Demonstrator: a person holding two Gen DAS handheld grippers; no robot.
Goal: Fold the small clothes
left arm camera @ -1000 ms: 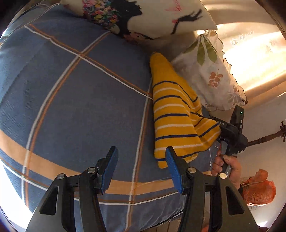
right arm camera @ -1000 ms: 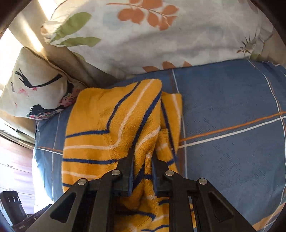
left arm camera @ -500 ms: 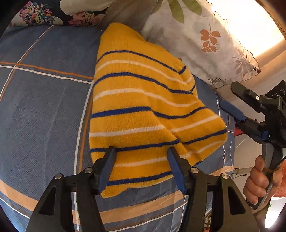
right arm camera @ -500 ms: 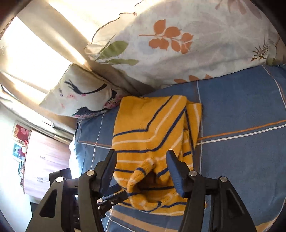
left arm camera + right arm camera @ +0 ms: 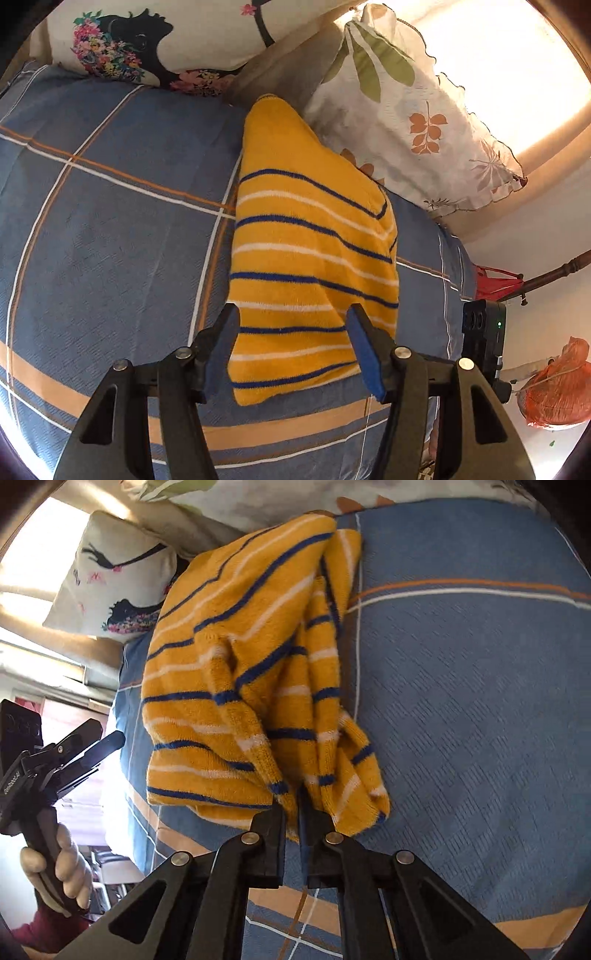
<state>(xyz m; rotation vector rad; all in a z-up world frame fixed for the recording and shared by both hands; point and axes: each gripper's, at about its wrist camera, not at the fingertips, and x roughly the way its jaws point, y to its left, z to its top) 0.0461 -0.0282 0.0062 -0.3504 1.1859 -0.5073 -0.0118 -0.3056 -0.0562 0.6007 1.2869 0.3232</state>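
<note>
Big blue plaid bed cover (image 5: 110,221) takes up most of both views, with two printed pillows (image 5: 424,122) along its far edge. The folded yellow striped sweater (image 5: 306,251) lies near that far edge, its top end touching the pillows. Right gripper (image 5: 291,805) is clenched on the sweater's near edge. Left gripper (image 5: 291,343) is spread wide, just over the near hem, gripping nothing.

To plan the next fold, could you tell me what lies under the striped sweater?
The yellow striped sweater lies on the blue plaid bedsheet; its far end reaches the leaf-print pillow. Whatever is beneath the knit itself is covered.
</note>
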